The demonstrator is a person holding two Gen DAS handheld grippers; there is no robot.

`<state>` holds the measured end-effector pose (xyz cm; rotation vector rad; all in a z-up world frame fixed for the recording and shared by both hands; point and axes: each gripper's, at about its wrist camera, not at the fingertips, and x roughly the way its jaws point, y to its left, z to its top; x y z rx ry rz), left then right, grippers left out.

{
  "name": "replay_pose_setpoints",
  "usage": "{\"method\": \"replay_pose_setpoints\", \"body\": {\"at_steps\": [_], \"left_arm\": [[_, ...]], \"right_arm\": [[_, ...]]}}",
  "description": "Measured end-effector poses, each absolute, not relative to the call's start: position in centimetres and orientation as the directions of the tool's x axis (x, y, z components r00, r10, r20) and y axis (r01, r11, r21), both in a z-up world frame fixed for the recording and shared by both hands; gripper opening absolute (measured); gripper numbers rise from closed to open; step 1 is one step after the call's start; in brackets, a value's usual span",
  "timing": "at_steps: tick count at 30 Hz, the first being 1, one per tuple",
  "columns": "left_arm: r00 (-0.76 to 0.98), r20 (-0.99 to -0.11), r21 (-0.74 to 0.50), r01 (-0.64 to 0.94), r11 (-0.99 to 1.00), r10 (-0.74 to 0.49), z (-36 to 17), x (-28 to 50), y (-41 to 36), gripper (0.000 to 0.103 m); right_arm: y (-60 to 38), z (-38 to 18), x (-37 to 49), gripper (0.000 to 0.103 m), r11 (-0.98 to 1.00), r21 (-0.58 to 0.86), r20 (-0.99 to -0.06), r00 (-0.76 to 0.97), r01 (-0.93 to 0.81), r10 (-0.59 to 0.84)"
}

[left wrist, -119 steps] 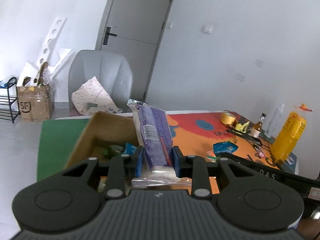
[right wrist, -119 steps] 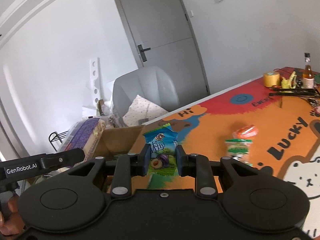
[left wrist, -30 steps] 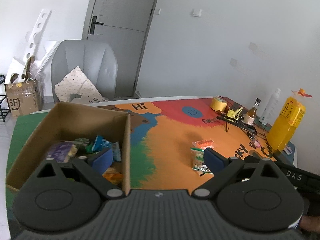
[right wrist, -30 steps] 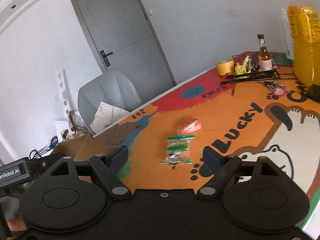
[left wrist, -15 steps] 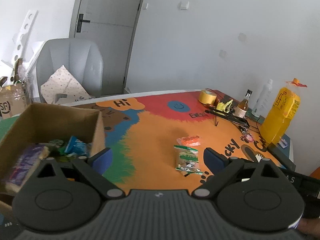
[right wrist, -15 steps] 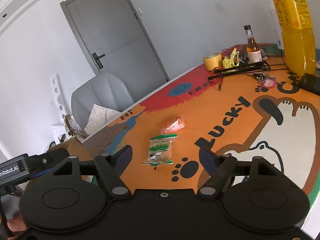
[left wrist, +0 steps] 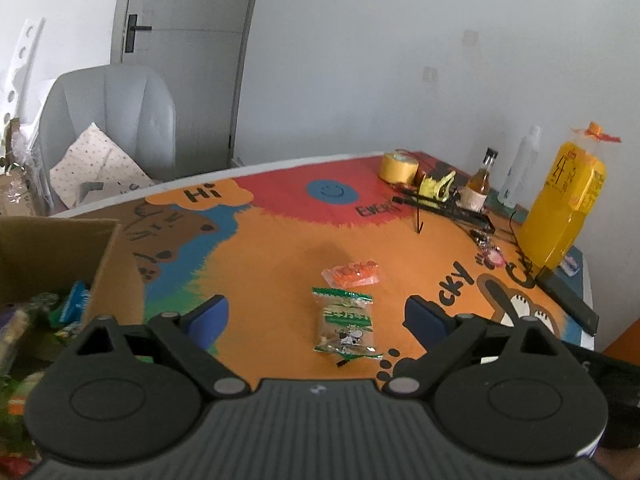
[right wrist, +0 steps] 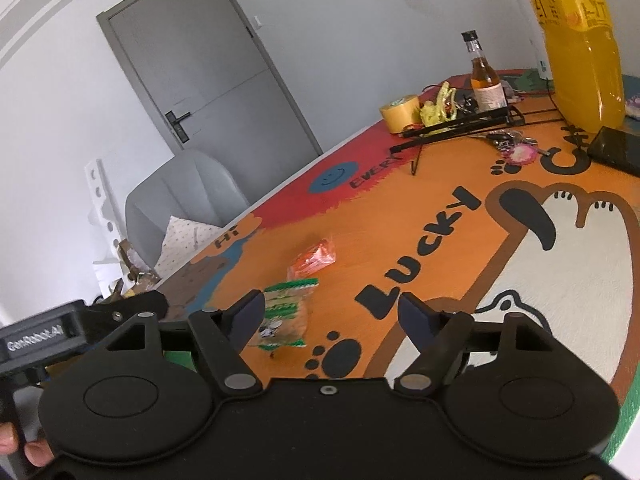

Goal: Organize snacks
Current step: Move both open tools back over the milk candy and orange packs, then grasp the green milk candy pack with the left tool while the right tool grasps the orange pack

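1. The green snack packet lies flat on the orange part of the printed table mat, in line with the gap between my left gripper's pads.
2. Just beyond it, close but apart, lies the small orange snack packet.
3. My left gripper is spread wide and holds nothing; it hangs above the mat, short of the green packet.
4. My right gripper is also spread wide and empty. In its view the green packet sits beside its left finger, partly hidden by it.
5. The cardboard box stands at the left edge, with several snacks inside.
6. At the far right stand a yellow juice bottle, a small glass bottle and a tape roll.
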<state>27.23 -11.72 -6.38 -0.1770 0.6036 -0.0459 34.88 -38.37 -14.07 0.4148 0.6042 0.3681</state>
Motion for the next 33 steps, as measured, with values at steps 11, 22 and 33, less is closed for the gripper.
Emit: {"method": "replay_pose_setpoints", "body": {"at_steps": [11, 22, 33], "left_arm": [[0.782, -0.617, -0.147, -0.001, 0.989, -0.091, -9.4, 31.2, -13.8, 0.094], [0.761, -0.643, -0.147, -0.012, 0.989, -0.086, -11.9, 33.3, -14.7, 0.094], [0.747, -0.659, -0.134, -0.002, 0.991, -0.087, -14.0, 34.5, -15.4, 0.048]], "right_arm": [[-39.8, -15.9, 37.2, 0.08, 0.846, 0.509, -0.476, 0.767, -0.159, 0.43], [-39.7, -17.5, 38.8, 0.081, 0.835, 0.529, -0.49, 0.751, -0.148, 0.443], [-38.7, -17.6, 40.0, 0.081, 0.837, 0.525, -0.5, 0.741, -0.153, 0.448]]}}
